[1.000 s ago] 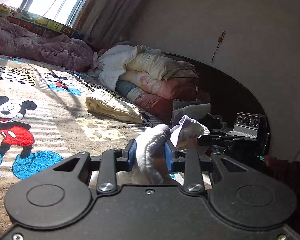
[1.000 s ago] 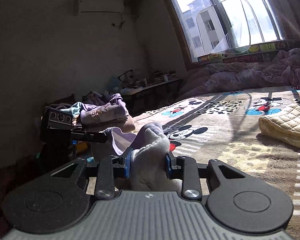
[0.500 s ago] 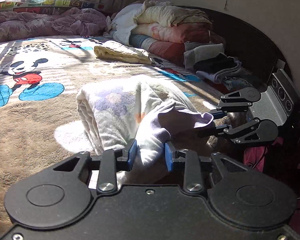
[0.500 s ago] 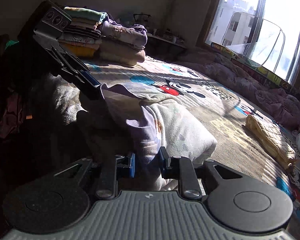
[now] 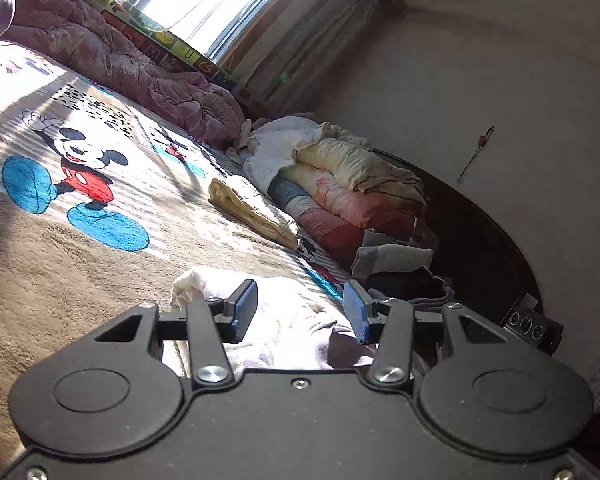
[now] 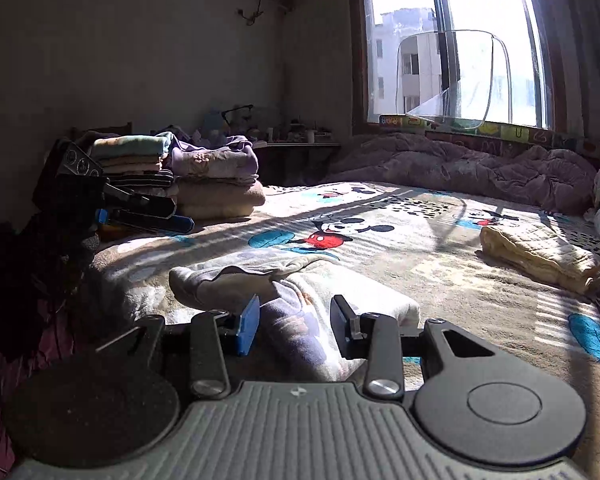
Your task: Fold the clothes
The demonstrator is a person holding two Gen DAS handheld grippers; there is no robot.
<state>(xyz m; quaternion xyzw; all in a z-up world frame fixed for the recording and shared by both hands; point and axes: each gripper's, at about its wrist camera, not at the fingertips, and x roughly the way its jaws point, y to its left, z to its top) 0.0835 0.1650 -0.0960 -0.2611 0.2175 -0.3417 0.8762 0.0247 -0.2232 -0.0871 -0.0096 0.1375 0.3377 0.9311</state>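
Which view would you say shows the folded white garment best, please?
The right wrist view: the garment lies in full on the blanket, with its lilac sleeve between the open right gripper. The left wrist view shows only part of it, mostly hidden behind the open left gripper.

A Mickey Mouse blanket (image 6: 380, 216) covers the bed (purple quilt (image 6: 480, 168) bunched beneath the window (image 6: 448, 44)).

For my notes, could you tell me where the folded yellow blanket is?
The yellow blanket lies on the Mickey bedspread, right side of the right wrist view, near the bedding pile.
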